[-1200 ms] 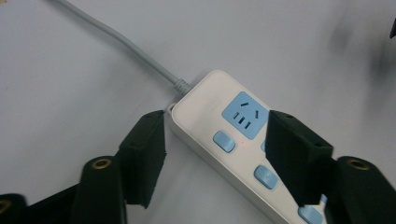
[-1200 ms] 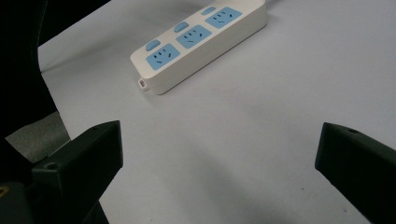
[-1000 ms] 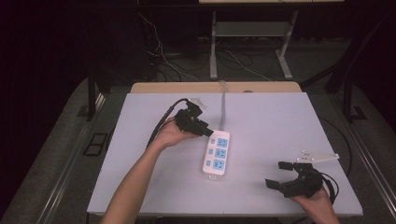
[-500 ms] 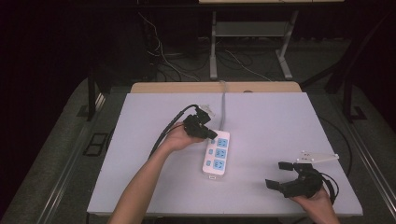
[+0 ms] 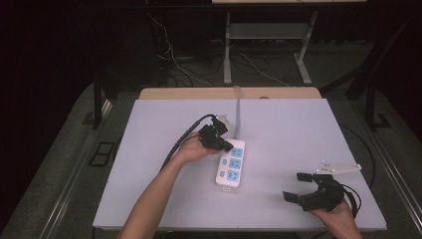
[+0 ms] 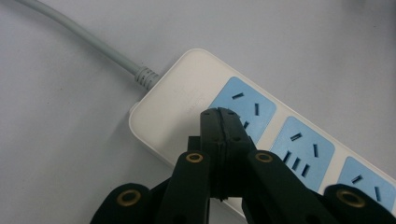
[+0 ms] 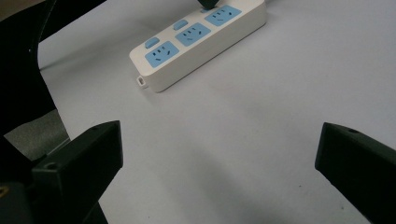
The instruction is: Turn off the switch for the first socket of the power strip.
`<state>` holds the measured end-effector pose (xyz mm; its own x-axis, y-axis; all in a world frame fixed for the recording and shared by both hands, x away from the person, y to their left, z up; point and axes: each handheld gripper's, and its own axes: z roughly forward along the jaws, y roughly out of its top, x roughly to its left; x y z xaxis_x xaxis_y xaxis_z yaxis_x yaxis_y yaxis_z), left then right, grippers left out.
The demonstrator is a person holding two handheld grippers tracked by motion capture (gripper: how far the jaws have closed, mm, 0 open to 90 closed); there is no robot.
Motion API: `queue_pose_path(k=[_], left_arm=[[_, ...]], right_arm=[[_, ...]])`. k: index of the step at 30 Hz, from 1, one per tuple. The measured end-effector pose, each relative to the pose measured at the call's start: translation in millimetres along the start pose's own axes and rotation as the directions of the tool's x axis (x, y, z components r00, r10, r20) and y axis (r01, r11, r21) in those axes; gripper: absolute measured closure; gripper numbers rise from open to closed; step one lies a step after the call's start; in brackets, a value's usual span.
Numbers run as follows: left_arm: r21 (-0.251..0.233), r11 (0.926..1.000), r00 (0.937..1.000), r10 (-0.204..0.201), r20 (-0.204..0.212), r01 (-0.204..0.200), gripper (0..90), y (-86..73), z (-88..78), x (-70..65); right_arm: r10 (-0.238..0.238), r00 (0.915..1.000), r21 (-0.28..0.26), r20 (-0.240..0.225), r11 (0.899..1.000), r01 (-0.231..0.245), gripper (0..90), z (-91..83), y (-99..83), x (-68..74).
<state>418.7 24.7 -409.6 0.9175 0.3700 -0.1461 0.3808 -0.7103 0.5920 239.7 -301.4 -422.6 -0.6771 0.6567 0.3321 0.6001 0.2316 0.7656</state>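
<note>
The power strip [image 5: 231,164] is white with three light-blue socket faces and a grey cord [image 5: 238,112]; both tongs are black; the worktop [image 5: 298,129] is pale lavender-grey.

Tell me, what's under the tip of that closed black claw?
The left claw, shut, sits over the power strip, at its first blue socket. Part of that socket is covered, so actual contact can't be seen.

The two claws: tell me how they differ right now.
The left claw is shut, its jaws pressed together; the right claw is wide open. The left claw's tip sits over the power strip, at its cord end; the right claw is apart from it, near the table's front right corner. Both are black and hand-held.
</note>
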Motion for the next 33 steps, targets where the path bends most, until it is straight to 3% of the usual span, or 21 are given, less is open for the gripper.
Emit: queue_pose_path(k=[7,13,18,21,33], left_arm=[[-0.009,1.0,1.0,0.001,-0.001,-0.001,89.3,-2.3,-0.6,-1.0],[-0.05,0.9979,0.9986,-0.04,0.035,0.042,89.6,-10.7,-2.5,4.3],[-0.066,0.9968,0.9984,-0.041,0.039,0.043,89.8,-13.5,-2.5,4.7],[-0.087,0.9936,0.9964,-0.068,0.05,0.072,89.8,-17.3,-1.4,6.5],[-0.086,0.9926,0.9962,-0.083,0.024,0.085,89.6,-15.2,-0.9,3.5]], right_arm=[[-0.002,1.0,0.002,-0.001,1.0,0.002,0.7,-0.1,-0.2,0.3],[-0.005,1.0,0.002,-0.002,1.0,0.005,0.7,-0.6,-0.4,0.9],[-0.007,1.0,0.003,-0.002,1.0,0.007,0.7,-0.5,-0.5,1.0],[-0.011,0.9999,0.005,-0.005,1.0,0.011,0.7,-0.3,-0.3,2.1],[-0.005,1.0,0.002,-0.001,1.0,0.005,0.7,-1.0,-0.4,0.0]])
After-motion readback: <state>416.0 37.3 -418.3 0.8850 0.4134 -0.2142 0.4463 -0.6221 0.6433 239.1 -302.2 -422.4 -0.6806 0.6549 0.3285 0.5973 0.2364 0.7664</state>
